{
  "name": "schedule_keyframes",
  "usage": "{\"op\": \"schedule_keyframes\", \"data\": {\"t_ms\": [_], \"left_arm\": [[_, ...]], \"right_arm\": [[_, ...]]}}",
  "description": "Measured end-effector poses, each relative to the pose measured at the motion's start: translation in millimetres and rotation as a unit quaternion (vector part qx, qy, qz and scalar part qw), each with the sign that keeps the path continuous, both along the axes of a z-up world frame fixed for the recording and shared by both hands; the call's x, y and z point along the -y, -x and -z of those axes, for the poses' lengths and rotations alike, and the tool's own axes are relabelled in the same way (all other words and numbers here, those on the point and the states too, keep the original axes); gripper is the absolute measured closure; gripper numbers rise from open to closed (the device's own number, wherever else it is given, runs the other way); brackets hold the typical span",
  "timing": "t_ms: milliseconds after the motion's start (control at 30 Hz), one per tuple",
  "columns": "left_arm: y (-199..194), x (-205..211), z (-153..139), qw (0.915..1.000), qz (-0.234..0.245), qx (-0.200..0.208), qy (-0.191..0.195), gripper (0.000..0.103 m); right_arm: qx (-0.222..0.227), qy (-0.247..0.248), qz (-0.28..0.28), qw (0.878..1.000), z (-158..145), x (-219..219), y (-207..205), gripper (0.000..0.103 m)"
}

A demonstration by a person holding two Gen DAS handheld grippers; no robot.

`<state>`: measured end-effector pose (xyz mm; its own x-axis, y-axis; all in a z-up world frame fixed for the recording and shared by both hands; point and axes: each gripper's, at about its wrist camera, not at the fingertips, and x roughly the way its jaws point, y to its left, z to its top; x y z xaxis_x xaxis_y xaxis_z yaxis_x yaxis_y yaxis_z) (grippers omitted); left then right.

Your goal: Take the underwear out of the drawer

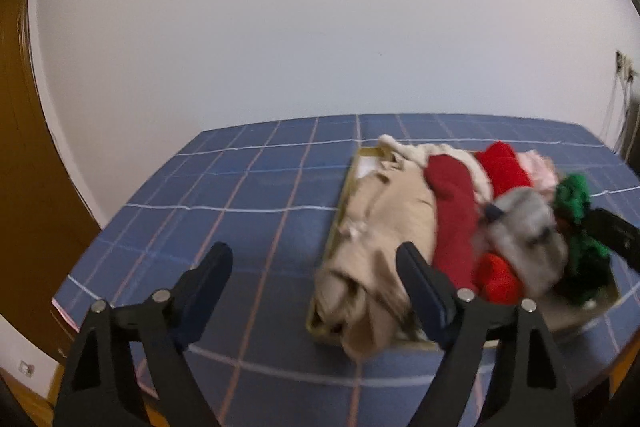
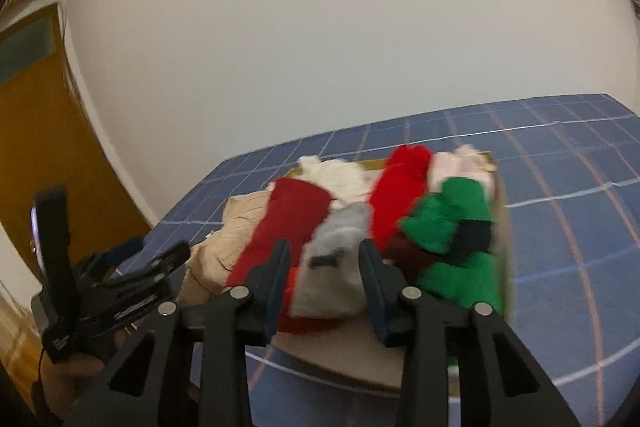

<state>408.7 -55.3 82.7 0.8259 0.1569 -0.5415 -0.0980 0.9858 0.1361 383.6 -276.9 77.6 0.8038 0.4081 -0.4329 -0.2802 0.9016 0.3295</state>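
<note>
Drawer point(image 2: 502, 227) at our twelve o'clock, packed. Grey roll point(image 2: 332, 267) — between the right gripper point(image 2: 326, 259)'s narrow fingers, contact unclear; we should pinch squarely. Left gripper point(image 1: 316, 267) — wide, empty.

Black left claw point(image 1: 314, 273), right claw point(image 2: 325, 269), silver screws

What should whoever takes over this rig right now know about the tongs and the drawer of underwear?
Left tongs: open and empty, next to the beige roll.
Right tongs: the grey roll sits between them; the blur hides whether they grip it.
Drawer: on the blue checked table, packed with rolled underwear.
Done: nothing lies outside the drawer yet.
Left: take the rolls out, probably the grey one first.
</note>
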Motion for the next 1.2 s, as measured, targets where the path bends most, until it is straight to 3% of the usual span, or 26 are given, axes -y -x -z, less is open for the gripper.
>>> {"op": "schedule_keyframes", "data": {"t_ms": [100, 167, 267, 333, 433, 533, 600, 800, 900, 1033, 1200], "left_arm": [[-23, -1, 6, 0.9996, -0.001, -0.027, 0.001, 0.044], [-39, 1, 17, 0.9982, 0.013, -0.057, 0.013, 0.05], [-57, 13, 28, 0.996, 0.031, -0.084, 0.006, 0.063], [-67, 15, 31, 0.9955, 0.031, -0.089, -0.005, 0.066], [-75, 18, 34, 0.993, 0.047, -0.106, 0.022, 0.067], [-82, 28, 35, 0.9922, 0.064, -0.107, -0.003, 0.07], [-92, 30, 41, 0.9874, 0.087, -0.128, 0.029, 0.095], [-88, 22, 49, 0.9903, 0.032, -0.101, 0.091, 0.093], [-82, 22, 51, 0.992, -0.004, -0.09, 0.088, 0.089], [-84, 26, 52, 0.9931, -0.024, -0.082, 0.08, 0.086], [-83, 33, 48, 0.9941, -0.033, -0.084, 0.061, 0.08]], "right_arm": [[-0.028, -0.015, -0.026, 0.999, 3, -19, -19, 0.065], [-0.062, -0.04, -0.05, 0.996, 11, -32, -34, 0.064], [-0.092, -0.031, -0.068, 0.993, 20, -55, -51, 0.064], [-0.099, -0.022, -0.057, 0.993, 26, -60, -57, 0.065], [-0.127, -0.011, -0.032, 0.991, 33, -57, -65, 0.065], [-0.118, 0.007, -0.035, 0.992, 36, -58, -65, 0.069], [-0.119, 0.032, -0.024, 0.992, 36, -62, -66, 0.076], [-0.157, 0.062, -0.022, 0.985, 38, -65, -91, 0.08], [-0.18, 0.048, -0.02, 0.982, 42, -62, -109, 0.081], [-0.172, 0.043, -0.02, 0.984, 45, -57, -108, 0.081], [-0.138, 0.117, -0.02, 0.983, 47, -59, -89, 0.081]]}}
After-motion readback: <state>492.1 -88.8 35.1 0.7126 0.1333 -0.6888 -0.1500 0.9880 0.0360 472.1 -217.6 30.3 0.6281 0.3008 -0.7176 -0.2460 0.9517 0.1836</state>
